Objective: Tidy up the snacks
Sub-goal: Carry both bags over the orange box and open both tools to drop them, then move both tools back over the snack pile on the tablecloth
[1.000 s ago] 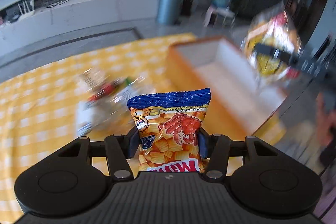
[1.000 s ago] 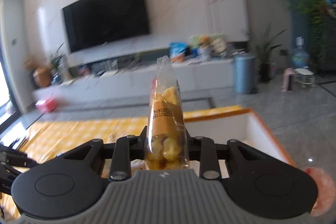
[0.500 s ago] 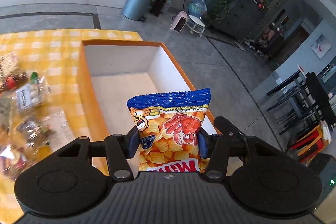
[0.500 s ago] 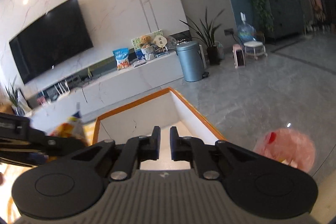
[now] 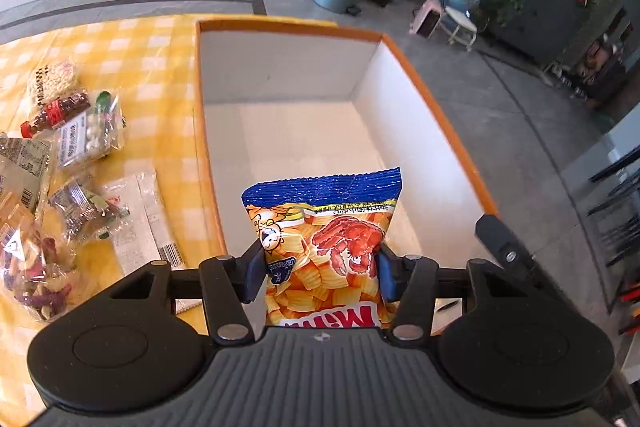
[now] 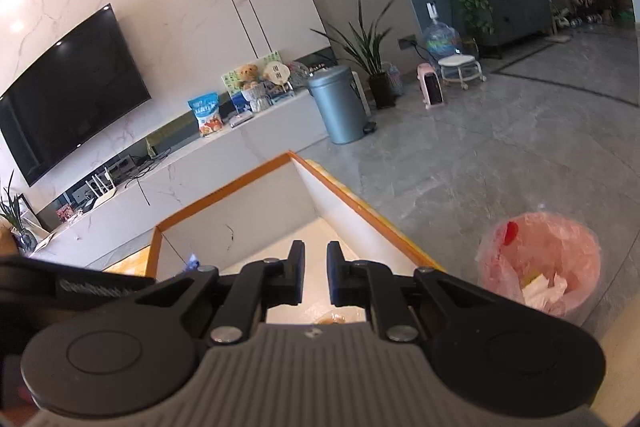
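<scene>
we count one chip bag [image 5: 322, 247], blue on top with an orange crab picture, and one orange-rimmed white box [image 5: 436, 107], and on the yellow checked cloth [image 5: 160, 39] beside the box we count about seven loose snack packets [image 5: 90, 135], though they overlap and the exact number is hard to tell. across the two views we count two grippers, the left gripper [image 5: 320, 277] and the right gripper [image 6: 314, 277]. in the room beyond we count one television [image 6: 68, 87], one grey-blue bin [image 6: 340, 105], one pink basket [image 6: 540, 263] and one blue snack bag on the counter [image 6: 206, 113].
</scene>
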`<state>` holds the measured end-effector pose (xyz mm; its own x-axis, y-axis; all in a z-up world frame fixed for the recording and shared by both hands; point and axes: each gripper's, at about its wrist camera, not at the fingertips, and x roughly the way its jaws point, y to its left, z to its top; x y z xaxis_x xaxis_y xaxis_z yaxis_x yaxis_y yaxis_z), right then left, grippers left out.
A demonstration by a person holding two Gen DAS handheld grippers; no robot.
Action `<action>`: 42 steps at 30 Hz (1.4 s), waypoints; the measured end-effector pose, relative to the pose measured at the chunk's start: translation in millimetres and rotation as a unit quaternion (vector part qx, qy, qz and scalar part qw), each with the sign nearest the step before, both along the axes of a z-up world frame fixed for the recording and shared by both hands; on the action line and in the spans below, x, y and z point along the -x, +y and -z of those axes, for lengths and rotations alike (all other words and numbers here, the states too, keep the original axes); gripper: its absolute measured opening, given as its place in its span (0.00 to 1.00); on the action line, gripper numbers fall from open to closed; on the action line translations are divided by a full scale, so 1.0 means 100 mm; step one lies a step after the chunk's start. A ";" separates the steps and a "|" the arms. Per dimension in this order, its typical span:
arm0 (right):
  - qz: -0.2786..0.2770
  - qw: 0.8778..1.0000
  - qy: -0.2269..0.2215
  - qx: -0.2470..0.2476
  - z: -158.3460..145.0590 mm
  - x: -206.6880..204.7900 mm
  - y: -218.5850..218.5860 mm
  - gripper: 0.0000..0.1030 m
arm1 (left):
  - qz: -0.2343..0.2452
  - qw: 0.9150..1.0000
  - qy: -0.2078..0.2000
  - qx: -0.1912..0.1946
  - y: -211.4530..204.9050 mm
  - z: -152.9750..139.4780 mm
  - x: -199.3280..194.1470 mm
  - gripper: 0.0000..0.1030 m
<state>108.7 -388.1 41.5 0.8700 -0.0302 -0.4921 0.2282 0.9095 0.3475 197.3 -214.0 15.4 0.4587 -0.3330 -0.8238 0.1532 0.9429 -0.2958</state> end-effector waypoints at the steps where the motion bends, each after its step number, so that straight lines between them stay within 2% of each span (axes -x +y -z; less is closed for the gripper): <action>1: 0.003 1.000 0.002 0.001 0.01 0.00 -0.01 0.10 | 0.005 1.000 0.001 -0.001 -0.01 0.02 0.00 0.59; 6: 0.009 1.000 0.006 0.000 0.04 -0.02 -0.05 0.10 | 0.009 1.000 -0.020 -0.021 -0.09 0.05 0.09 0.61; 8: 0.000 1.000 0.006 -0.003 0.07 -0.06 -0.05 0.11 | 0.011 0.999 -0.025 -0.029 -0.13 0.05 0.10 0.68; 10: -0.003 1.000 0.014 -0.007 0.10 -0.11 -0.06 0.14 | 0.021 0.999 -0.022 -0.020 -0.13 0.03 0.10 0.75; 12: 0.002 1.000 0.016 -0.006 0.11 -0.11 -0.06 0.26 | 0.030 0.999 -0.022 -0.011 -0.10 0.00 0.11 0.78; 14: 0.010 1.000 0.015 -0.006 0.10 -0.10 -0.09 0.32 | 0.025 0.999 -0.037 -0.011 -0.07 -0.05 0.13 0.88; 18: 0.016 1.000 0.008 -0.004 0.09 -0.09 -0.11 0.35 | 0.025 0.998 -0.064 -0.015 0.03 -0.21 0.21 0.89; 19: 0.024 1.000 -0.002 0.001 0.05 -0.06 -0.11 0.39 | 0.023 0.997 -0.068 -0.015 0.07 -0.25 0.24 0.90; 20: 0.038 0.999 -0.020 0.007 0.00 -0.02 -0.12 0.49 | 0.024 0.997 -0.072 -0.018 0.09 -0.27 0.27 0.90; 21: 0.055 0.998 -0.041 0.016 -0.06 0.04 -0.13 0.56 | 0.025 0.997 -0.073 -0.030 0.11 -0.28 0.30 0.90; 23: 0.098 0.992 -0.069 0.049 -0.16 0.14 -0.16 0.60 | 0.023 0.995 -0.061 -0.072 0.12 -0.27 0.34 0.90; 26: 0.139 0.985 -0.027 0.095 -0.15 0.12 -0.20 0.60 | 0.024 0.989 -0.072 -0.129 0.08 -0.22 0.41 0.90; 29: 0.137 0.988 0.015 0.065 -0.01 0.03 -0.33 0.60 | 0.036 0.986 -0.055 -0.155 0.00 -0.09 0.38 0.90; 31: 0.120 0.992 0.024 0.004 0.09 -0.05 -0.45 0.58 | 0.028 0.989 -0.019 -0.141 0.02 0.04 0.29 0.89; 32: 0.110 0.993 0.028 -0.024 0.14 -0.09 -0.49 0.50 | 0.021 0.991 -0.003 -0.131 0.05 0.09 0.25 0.87; 33: 0.099 0.994 0.036 -0.030 0.17 -0.13 -0.49 0.44 | 0.015 0.992 0.008 -0.124 0.06 0.12 0.23 0.81; 35: 0.077 0.995 0.068 -0.002 0.20 -0.24 -0.43 0.43 | 0.012 0.993 0.017 -0.120 0.09 0.21 0.20 0.76; 37: 0.072 0.993 0.087 0.018 0.22 -0.30 -0.37 0.39 | 0.015 0.993 0.024 -0.116 0.12 0.26 0.18 0.65; 38: 0.074 0.993 0.095 0.020 0.24 -0.30 -0.36 0.34 | 0.014 0.994 0.028 -0.106 0.16 0.27 0.17 0.61; 39: 0.074 0.992 0.102 0.025 0.24 -0.30 -0.36 0.24 | 0.009 0.994 0.034 -0.107 0.19 0.29 0.15 0.48; 40: 0.073 0.990 0.112 0.034 0.25 -0.29 -0.34 0.20 | 0.009 0.994 0.035 -0.101 0.23 0.30 0.14 0.47; 42: 0.059 0.990 0.120 0.042 0.25 -0.25 -0.31 0.20 | 0.010 0.995 0.029 -0.096 0.28 0.30 0.14 0.44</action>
